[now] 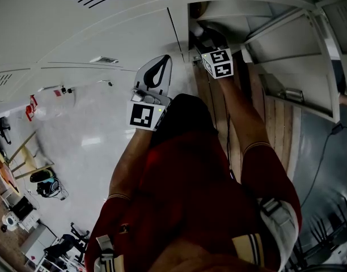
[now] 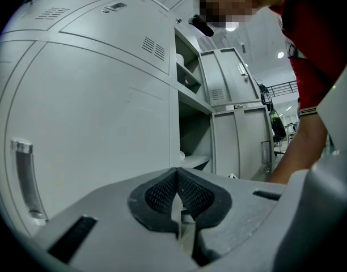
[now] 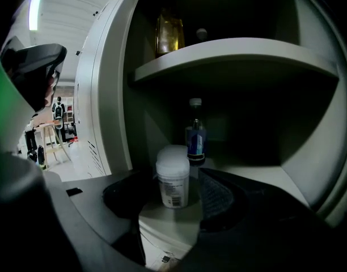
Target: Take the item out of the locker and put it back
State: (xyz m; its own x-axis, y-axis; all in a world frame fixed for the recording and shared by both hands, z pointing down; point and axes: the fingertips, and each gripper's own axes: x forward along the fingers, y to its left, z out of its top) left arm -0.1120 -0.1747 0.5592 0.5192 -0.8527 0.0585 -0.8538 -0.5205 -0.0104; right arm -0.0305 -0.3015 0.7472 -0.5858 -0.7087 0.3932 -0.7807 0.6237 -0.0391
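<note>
A small white jar (image 3: 173,177) with a printed label stands upright on the lower locker shelf (image 3: 258,177). My right gripper (image 1: 200,34) reaches into the open compartment and is open, one jaw on each side of the jar. Its ribbed pads (image 3: 217,194) stand clear of the jar. Behind the jar stands a bottle (image 3: 195,137) with a blue label and a white cap. My left gripper (image 1: 156,72) hangs outside the locker, in front of a closed door. It is shut and empty, and its pads (image 2: 162,194) meet at the tip.
An upper shelf (image 3: 236,52) carries a gold-coloured object (image 3: 169,33). Closed locker doors (image 2: 94,123) fill the left, one with a recessed handle (image 2: 26,174). An open door (image 2: 230,78) swings out on the right. The person's forearm (image 2: 301,146) stretches toward the compartment.
</note>
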